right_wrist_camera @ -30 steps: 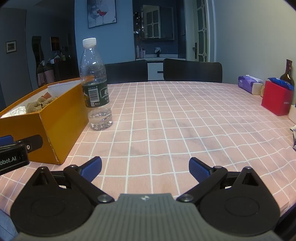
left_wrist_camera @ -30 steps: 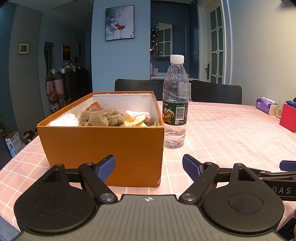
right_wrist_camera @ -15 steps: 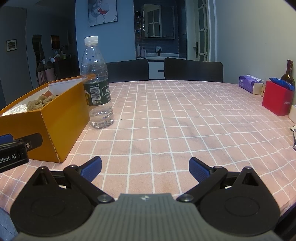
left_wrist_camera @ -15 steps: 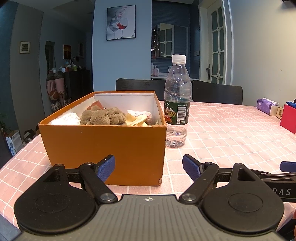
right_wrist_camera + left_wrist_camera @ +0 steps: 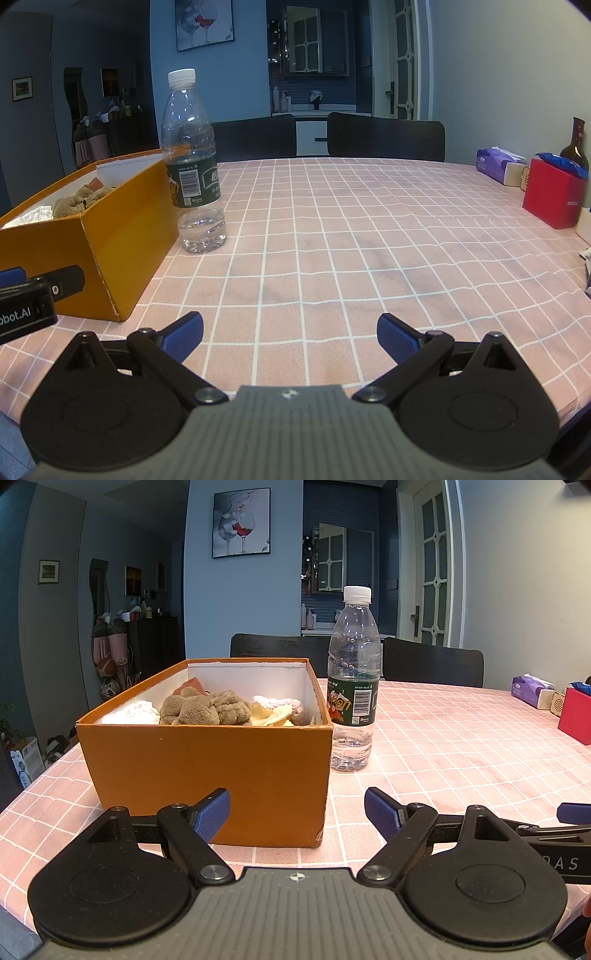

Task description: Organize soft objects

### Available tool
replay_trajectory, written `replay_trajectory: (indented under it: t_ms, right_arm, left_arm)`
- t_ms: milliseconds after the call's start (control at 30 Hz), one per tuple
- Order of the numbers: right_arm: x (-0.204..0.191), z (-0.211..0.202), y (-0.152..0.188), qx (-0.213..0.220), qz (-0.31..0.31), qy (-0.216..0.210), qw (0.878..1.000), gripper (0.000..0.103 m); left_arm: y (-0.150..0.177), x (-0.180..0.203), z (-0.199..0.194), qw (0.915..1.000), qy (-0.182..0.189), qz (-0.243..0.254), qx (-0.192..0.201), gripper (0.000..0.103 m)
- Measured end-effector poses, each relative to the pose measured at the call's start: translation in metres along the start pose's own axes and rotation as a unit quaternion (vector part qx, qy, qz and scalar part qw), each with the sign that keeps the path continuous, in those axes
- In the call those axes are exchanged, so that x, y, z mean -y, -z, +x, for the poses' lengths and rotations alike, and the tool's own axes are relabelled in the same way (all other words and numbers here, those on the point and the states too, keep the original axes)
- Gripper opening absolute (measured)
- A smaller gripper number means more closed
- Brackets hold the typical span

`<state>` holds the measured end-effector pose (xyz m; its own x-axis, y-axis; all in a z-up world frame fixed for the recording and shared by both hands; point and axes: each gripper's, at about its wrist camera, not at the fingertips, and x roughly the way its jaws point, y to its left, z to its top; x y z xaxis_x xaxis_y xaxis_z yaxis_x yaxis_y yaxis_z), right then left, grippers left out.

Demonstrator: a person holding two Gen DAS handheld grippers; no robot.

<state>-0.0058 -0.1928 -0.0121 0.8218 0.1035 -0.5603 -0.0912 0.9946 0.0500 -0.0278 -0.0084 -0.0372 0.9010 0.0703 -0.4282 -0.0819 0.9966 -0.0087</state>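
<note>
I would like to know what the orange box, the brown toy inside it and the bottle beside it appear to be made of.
Orange box: seemingly matte cardboard, with thin walls, a white inside and a scuffed lower corner.
Brown toy: plush fabric, going by its fuzzy, lumpy surface.
Bottle: clear, glossy plastic with ribbed walls, a white cap and a dark printed label, probably film.

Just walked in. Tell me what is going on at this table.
A person holds two grippers low over the pink checked tablecloth, both open and empty. The left gripper faces an orange cardboard box already holding soft items: a brown plush toy, something white and fluffy, and pale yellow and pink pieces. A nearly empty water bottle stands upright beside the box. The right gripper points at bare tablecloth.
</note>
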Motion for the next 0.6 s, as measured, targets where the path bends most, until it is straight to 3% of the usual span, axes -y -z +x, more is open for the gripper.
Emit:
replay_trajectory:
  t_ms: [600]
  right_arm:
    - [0.0003,-0.0021,0.001,0.001,0.002,0.001,1.0,0.099]
  left_arm:
    - [0.0013,0.0027,-0.003,1.0,-0.002,0.004,0.001,0.097]
